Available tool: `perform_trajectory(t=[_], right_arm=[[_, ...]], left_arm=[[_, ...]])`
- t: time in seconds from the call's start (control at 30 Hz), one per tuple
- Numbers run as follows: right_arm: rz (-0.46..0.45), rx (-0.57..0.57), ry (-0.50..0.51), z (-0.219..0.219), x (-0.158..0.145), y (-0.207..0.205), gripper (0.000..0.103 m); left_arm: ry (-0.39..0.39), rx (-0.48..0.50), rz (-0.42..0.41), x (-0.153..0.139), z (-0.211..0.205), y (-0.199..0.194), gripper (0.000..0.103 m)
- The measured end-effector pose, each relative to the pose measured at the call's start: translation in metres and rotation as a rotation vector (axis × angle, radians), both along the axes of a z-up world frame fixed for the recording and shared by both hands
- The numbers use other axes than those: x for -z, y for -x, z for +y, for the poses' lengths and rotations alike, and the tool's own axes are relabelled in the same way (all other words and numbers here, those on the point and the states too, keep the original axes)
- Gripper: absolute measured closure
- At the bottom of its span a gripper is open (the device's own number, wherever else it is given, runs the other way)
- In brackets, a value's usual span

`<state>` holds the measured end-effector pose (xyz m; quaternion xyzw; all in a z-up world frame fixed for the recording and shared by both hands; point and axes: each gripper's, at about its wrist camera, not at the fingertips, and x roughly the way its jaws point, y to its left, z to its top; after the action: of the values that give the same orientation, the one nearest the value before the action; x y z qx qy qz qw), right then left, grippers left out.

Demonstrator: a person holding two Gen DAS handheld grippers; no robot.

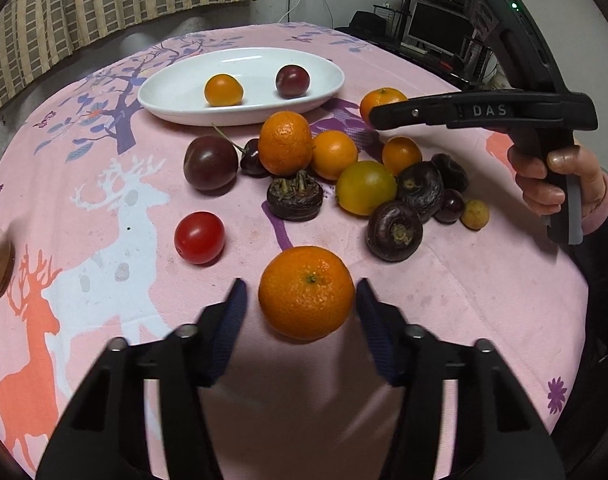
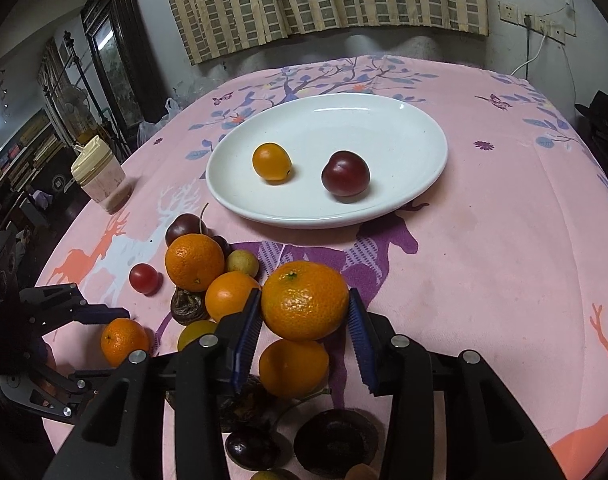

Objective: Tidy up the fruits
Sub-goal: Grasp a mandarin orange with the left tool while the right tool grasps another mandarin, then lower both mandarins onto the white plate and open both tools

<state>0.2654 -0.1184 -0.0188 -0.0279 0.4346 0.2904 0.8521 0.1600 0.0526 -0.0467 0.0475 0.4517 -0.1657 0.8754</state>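
Observation:
A white oval plate [image 1: 175,108] [image 2: 420,184] holds a small orange fruit [image 1: 223,89] [image 2: 271,162] and a dark red plum [image 1: 291,81] [image 2: 345,176]. My left gripper [image 1: 301,298] [image 2: 103,320] is open around a mandarin [image 1: 306,292] [image 2: 123,341] that rests on the cloth, a small gap on each side. My right gripper [image 2: 306,314] [image 1: 374,114] has its pads against a larger mandarin [image 2: 305,300] [image 1: 382,102] at the pile's edge. The pile holds oranges, plums, cherries and dark water chestnuts [image 1: 295,195].
A cherry tomato [image 1: 199,237] [image 2: 143,278] lies left of the pile. A lidded jar [image 2: 99,178] stands at the table's left edge. The pink deer-print cloth [image 1: 103,208] covers the round table. Curtains and a wall stand behind.

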Motion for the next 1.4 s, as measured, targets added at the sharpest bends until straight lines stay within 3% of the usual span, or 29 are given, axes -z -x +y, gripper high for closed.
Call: perform_trajectory(t=[0.13, 0.33, 0.47, 0.6, 0.8, 1.03, 1.17, 1.33, 1.4], right_arm=[[-0.009, 0.004, 0.001, 0.000, -0.002, 0.002, 0.060], [-0.029, 0.021, -0.059, -0.005, -0.010, -0.001, 0.060], [-0.094, 0.063, -0.082, 0.000, -0.022, -0.014, 0.060], [-0.081, 0.085, -0.109, 0.010, -0.024, -0.039, 0.060], [-0.058, 0.066, -0.074, 0.037, -0.015, -0.068, 0.060], [-0.053, 0.042, -0.038, 0.055, -0.008, -0.076, 0.059], [-0.071, 0.042, -0.043, 0.055, -0.014, -0.072, 0.042], [-0.094, -0.001, -0.085, 0.051, -0.035, -0.046, 0.041], [-0.108, -0.059, -0.082, 0.058, -0.040, -0.029, 0.041]], left_arm=[[-0.003, 0.001, -0.008, 0.000, -0.001, 0.001, 0.058], [0.108, -0.041, -0.024, -0.024, 0.014, -0.015, 0.058], [0.146, -0.091, -0.086, -0.056, 0.023, -0.054, 0.058], [0.131, -0.186, -0.124, -0.071, 0.024, -0.114, 0.058], [0.103, -0.313, -0.079, -0.057, 0.038, -0.187, 0.058], [0.119, -0.361, -0.005, -0.034, 0.052, -0.215, 0.057], [0.086, -0.387, -0.036, -0.042, 0.052, -0.210, 0.032], [0.039, -0.384, -0.128, -0.072, 0.053, -0.174, 0.013], [0.005, -0.388, -0.154, -0.080, 0.055, -0.158, 0.012]])
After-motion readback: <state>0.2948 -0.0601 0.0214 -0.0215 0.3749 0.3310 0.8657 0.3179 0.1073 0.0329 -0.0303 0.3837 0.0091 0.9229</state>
